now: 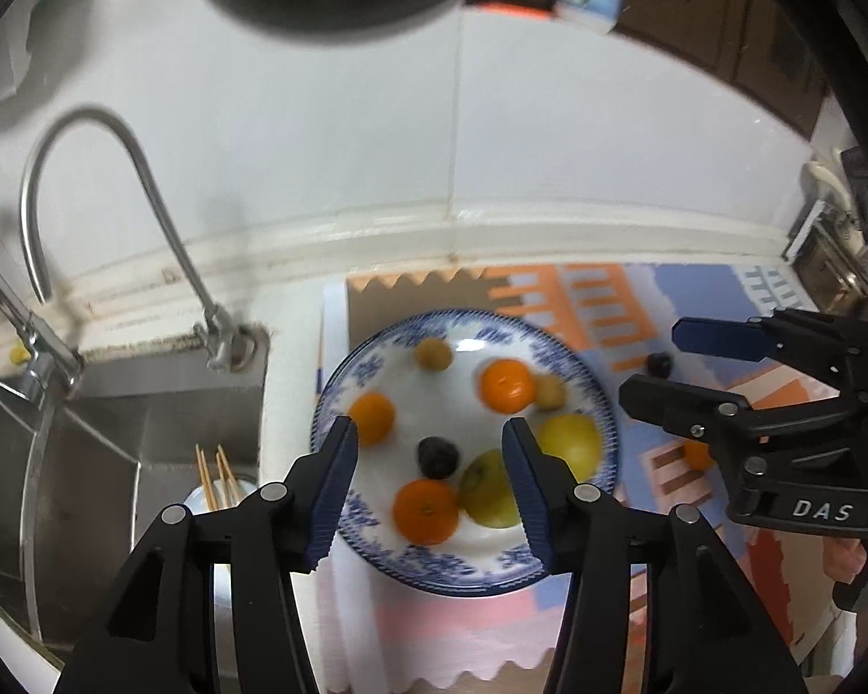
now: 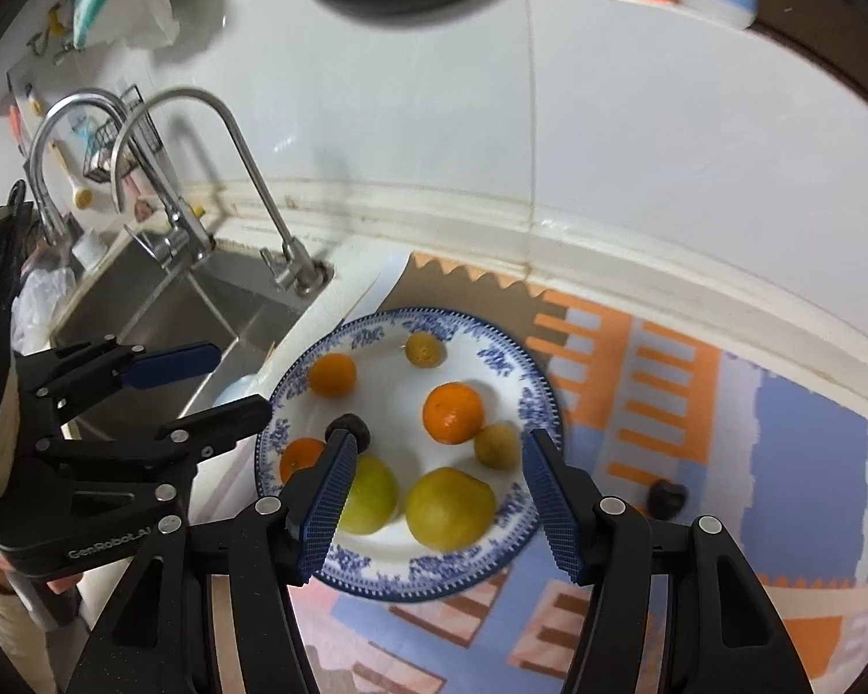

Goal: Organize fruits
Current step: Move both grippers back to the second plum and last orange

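Observation:
A blue-and-white plate (image 1: pixel 376 543) (image 2: pixel 515 370) sits on a patterned mat beside the sink. It holds three oranges (image 1: pixel 506 384) (image 2: pixel 453 412), two large yellow-green fruits (image 1: pixel 570 442) (image 2: pixel 450 508), two small yellow fruits (image 1: pixel 433 354) (image 2: pixel 496 445) and a dark fruit (image 1: pixel 437 457) (image 2: pixel 350 427). Another dark fruit (image 1: pixel 659 364) (image 2: pixel 667 497) lies on the mat right of the plate. My left gripper (image 1: pixel 431 465) hovers open and empty above the plate. My right gripper (image 2: pixel 440 483) hovers open and empty above the plate's near right side; it also shows in the left wrist view (image 1: pixel 659 364).
The steel sink (image 1: pixel 116 422) (image 2: pixel 168 312) with two faucets (image 1: pixel 144 185) (image 2: pixel 243 156) is left of the plate. A bowl with chopsticks (image 1: pixel 217 474) lies in the sink. A small orange fruit (image 1: pixel 697 454) lies on the mat under the right gripper. The tiled wall is behind.

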Available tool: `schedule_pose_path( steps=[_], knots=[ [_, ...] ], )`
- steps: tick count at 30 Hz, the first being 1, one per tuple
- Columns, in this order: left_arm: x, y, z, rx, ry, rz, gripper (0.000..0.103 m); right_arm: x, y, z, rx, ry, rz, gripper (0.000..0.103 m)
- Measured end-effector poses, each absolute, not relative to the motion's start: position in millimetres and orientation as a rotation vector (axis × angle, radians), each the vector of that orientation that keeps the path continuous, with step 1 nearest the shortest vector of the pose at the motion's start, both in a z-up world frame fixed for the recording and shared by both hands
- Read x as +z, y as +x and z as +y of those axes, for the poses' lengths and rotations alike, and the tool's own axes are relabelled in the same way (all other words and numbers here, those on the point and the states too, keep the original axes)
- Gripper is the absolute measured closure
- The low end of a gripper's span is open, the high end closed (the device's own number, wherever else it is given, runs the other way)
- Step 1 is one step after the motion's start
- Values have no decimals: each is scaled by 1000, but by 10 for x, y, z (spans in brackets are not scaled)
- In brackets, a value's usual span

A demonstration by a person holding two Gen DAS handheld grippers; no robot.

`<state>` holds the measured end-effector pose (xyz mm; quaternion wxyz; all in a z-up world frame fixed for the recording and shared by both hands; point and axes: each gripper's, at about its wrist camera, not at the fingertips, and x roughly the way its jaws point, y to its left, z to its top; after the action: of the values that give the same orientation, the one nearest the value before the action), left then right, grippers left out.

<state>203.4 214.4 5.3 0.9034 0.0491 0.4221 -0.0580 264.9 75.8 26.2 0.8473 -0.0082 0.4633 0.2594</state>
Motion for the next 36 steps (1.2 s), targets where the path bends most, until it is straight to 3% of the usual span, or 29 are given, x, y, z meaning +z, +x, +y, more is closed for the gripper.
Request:
schedule_pose_path(
  steps=[17,36],
  knots=[
    [133,1673,1221,-279,215,750,44,405,2213,-268,396,44,878,42],
    [-285,2241,578,-561,521,789,45,-191,1939,-495,289,119,972,42]
  ],
)
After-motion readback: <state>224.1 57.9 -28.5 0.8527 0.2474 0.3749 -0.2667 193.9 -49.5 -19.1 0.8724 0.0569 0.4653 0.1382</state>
